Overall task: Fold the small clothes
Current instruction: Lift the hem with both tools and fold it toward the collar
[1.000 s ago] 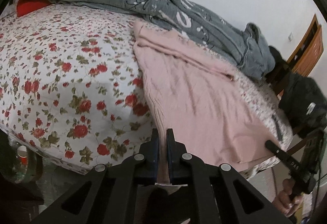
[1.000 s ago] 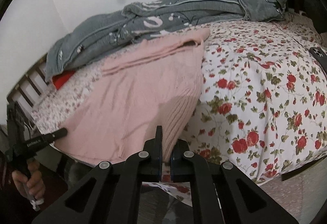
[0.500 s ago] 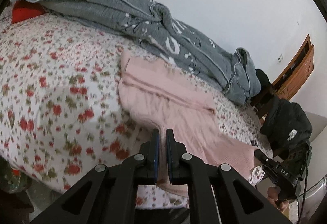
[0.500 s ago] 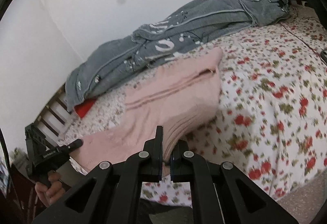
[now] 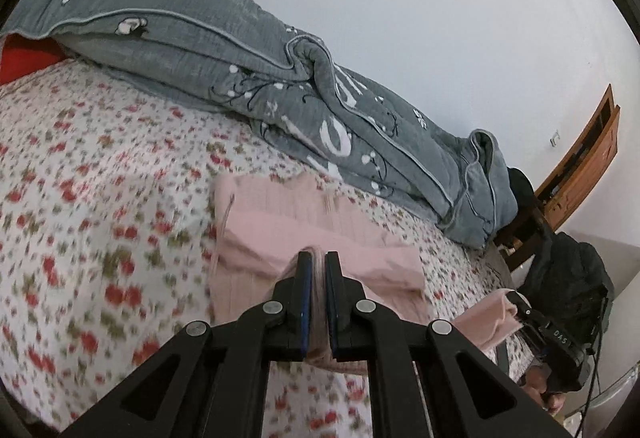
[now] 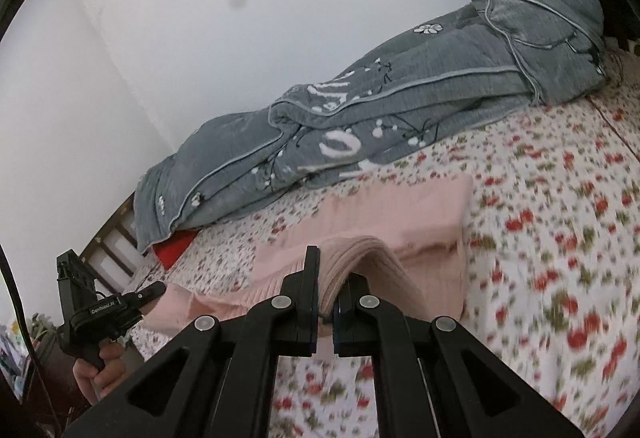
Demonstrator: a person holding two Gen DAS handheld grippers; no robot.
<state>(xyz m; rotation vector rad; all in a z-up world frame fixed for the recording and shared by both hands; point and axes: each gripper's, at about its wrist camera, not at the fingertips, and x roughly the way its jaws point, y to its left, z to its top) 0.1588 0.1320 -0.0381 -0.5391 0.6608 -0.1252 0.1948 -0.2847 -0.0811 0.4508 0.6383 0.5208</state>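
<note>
Both grippers, left and right, pinched the pink garment's hem in their fingers; uneven carrying toward twelve o'clock could skew the fold.

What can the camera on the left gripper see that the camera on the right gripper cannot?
Only the left view shows the wooden cabinet against the wall and the black bag beside the bed. Only the right view shows the slatted wooden bed frame. Both show the pink garment, pinched at its near edge by the left gripper and the right gripper, the grey quilt, the red cloth peeking from under it, and the floral bedsheet.
</note>
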